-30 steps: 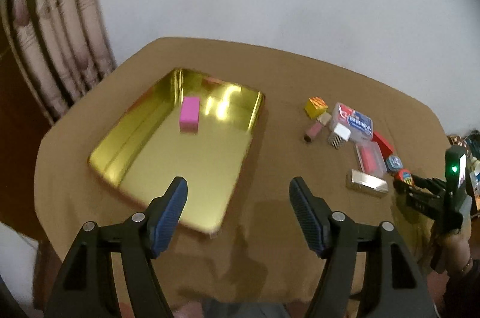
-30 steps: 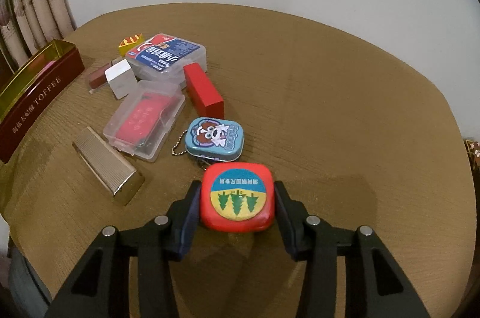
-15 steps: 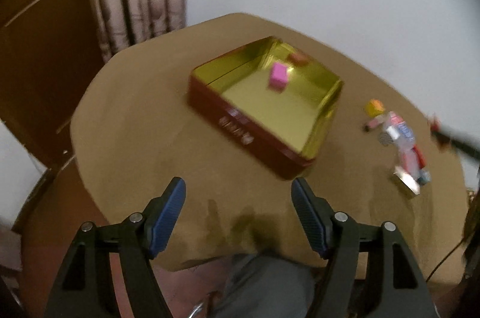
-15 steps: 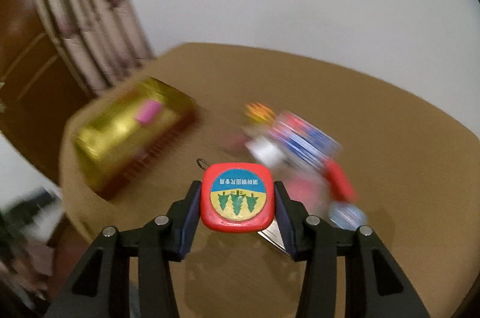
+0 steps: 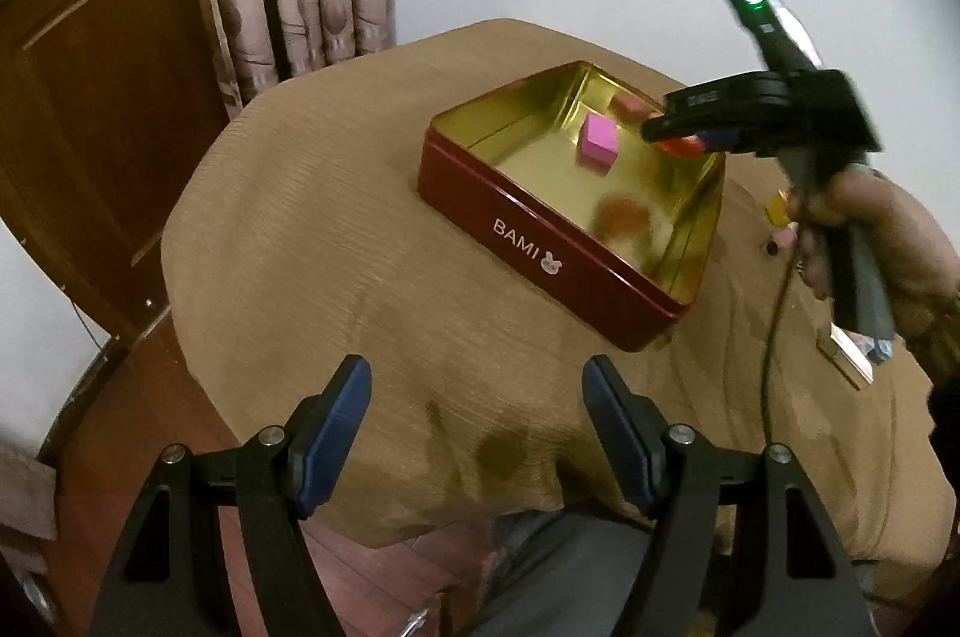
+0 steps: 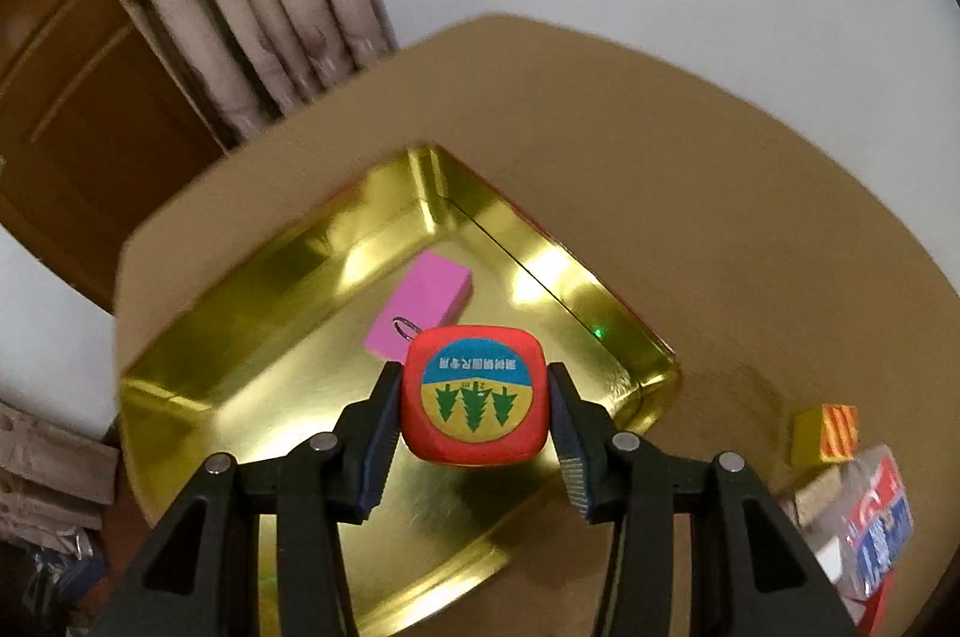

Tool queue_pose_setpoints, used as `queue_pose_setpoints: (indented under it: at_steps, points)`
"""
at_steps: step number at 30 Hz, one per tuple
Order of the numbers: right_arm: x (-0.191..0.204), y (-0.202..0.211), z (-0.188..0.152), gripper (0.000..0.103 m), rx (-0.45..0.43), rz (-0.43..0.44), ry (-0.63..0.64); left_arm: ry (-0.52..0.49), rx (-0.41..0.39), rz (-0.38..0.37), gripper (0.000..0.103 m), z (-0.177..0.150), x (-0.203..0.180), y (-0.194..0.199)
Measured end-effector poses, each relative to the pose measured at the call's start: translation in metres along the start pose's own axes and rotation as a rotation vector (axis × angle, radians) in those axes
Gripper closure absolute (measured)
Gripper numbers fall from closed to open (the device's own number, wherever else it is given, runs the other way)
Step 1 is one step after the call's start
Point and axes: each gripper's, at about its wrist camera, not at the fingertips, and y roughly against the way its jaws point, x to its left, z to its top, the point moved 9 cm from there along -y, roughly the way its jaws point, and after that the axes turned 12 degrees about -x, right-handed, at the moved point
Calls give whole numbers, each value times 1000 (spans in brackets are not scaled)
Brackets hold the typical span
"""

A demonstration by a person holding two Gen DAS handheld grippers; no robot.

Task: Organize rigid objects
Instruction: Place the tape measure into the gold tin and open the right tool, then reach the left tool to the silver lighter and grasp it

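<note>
Right hand-held gripper [image 6: 474,418]: jaws part-closed, pads pressed on both sides of a red rounded-square case [image 6: 474,394] with a blue-and-yellow tree label; a small metal ring shows at the case's far edge. The case is held in the air above the open tin.

Tin [image 6: 198,337]: directly beneath and ahead of the right hand-held gripper, gold inside, dark red outside, lettered "BAMI" on the wall seen from the left wrist view [image 5: 540,253]. It stands on the worktop [image 6: 720,193], which is covered in tan cloth.

Pink block [image 6: 429,304]: lying flat on the tin floor, just beyond the held case.

To the right of the right hand-held gripper, on the worktop outside the tin: a yellow block with orange stripes [image 6: 825,433]; nearer, a clear plastic box with a red-and-blue label [image 6: 879,511].

Left hand-held gripper [image 5: 477,427]: jaws wide apart, nothing between them, over the near edge of the worktop, the tin ahead and to its right.

Person's hand [image 5: 876,229]: on the right gripper's handle, right of the tin.
</note>
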Motion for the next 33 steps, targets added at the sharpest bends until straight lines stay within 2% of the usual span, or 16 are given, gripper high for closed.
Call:
queue_pose_setpoints:
  at_steps: [5,9,13,16,18,21,23,26,28,31,33]
  points:
    - [-6,-27,-3,56,20,-20,4,-1,20,-16,34,-3,2,-5]
    - [-10,-26,-8,56,18,-26,5,-13,40,-13,34,-6,-1,-11]
    - [-9,-21,-6,55,4,-32,7,-37,29,-4,34,-6,-3,-11]
    - [-7,2,4,55,-79,-2,8,-64,13,8,34,-7,-5,-9]
    - [-9,14,10,52,-111,-16,15,-83,18,8,34,-9,-10,-9]
    - [-19,60,16,52,-226,36,-48,-107,3,1,34,-11,-16,-5]
    - [-45,104,8,52,-310,20,-116,-125,-8,-24,34,-11,-24,-1]
    - [-99,167,-28,51,-402,-65,-178,-150,-16,-76,34,-13,-39,7]
    - [-148,205,-69,51,-416,-201,-186,-190,-11,-119,34,-17,-55,12]
    - [-221,240,-140,51,-352,-419,-183,-250,18,-238,34,-26,-94,21]
    - [-259,253,-182,51,-298,-530,-201,-274,70,-339,28,-33,-122,23]
